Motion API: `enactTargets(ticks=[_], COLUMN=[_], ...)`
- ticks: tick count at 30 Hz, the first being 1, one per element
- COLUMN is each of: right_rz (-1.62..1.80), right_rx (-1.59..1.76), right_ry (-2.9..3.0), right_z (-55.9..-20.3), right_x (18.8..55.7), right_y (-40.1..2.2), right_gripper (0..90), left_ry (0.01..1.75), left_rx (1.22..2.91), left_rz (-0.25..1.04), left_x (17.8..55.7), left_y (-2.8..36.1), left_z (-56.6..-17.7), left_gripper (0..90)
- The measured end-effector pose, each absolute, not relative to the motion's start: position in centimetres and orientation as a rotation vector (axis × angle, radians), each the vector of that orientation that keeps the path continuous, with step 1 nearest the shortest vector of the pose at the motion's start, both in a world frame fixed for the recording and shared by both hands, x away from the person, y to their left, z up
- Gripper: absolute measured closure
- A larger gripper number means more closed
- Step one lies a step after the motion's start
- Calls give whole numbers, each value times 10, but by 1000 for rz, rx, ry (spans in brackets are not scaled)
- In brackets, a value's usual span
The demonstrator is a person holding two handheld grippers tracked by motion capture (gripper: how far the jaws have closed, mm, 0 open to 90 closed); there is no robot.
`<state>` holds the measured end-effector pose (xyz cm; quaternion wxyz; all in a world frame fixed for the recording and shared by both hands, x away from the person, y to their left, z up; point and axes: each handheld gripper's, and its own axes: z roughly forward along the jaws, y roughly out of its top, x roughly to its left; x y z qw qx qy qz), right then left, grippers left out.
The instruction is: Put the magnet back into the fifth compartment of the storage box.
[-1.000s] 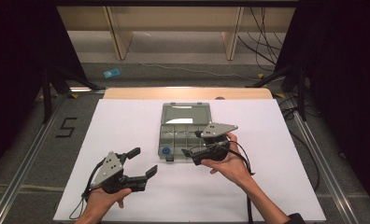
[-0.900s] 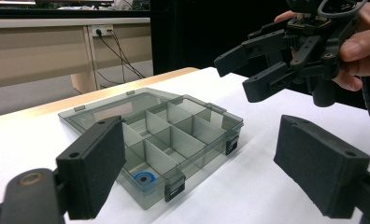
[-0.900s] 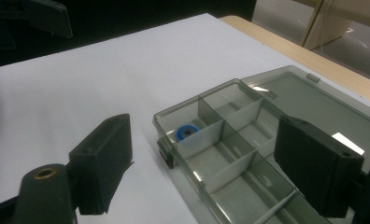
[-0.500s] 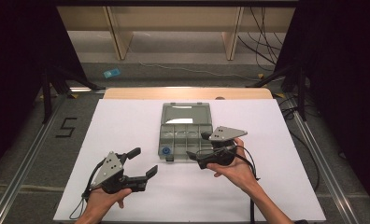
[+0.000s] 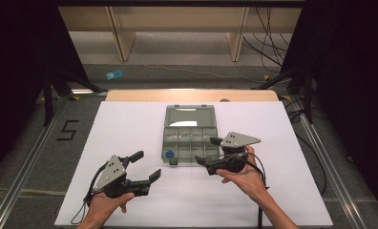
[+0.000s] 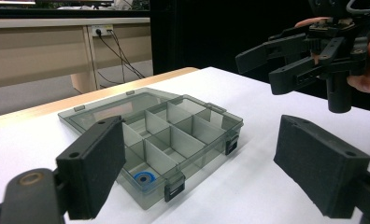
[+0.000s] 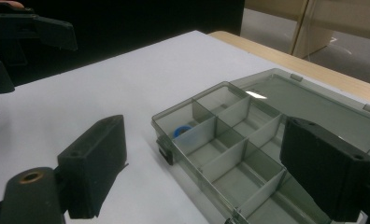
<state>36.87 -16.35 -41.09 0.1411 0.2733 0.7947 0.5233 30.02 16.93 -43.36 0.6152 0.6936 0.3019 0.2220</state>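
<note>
A translucent grey compartment box lies open mid-table, its lid flat behind it. A small blue ring sits in the front-left compartment, also seen as the blue ring and the blue ring. My left gripper rests low on the table left of the box, open and empty. Its wide-apart jaws frame the box. My right gripper hovers open at the box's front-right corner, holding nothing. From its own camera it looks down on the box.
The white table sheet spreads around the box, with a wooden strip along its far edge. Beyond are a floor with cables and shelf legs. Dark curtains flank both sides. The right gripper hangs in the left gripper's view.
My right gripper has drifted a little to the right and toward the person, off the box's front edge. The left gripper has stayed put.
</note>
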Motion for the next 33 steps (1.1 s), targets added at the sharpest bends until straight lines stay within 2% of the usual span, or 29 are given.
enactTargets(ticks=[33], right_rz=[1527], right_rx=[820], right_ry=[2239], right_z=[-416], right_x=[355], right_y=[-184], right_gripper=[158], left_ry=[697], left_rx=[1601], left_rz=[514], left_x=[300], left_y=[169], left_z=[-433], left_gripper=[157])
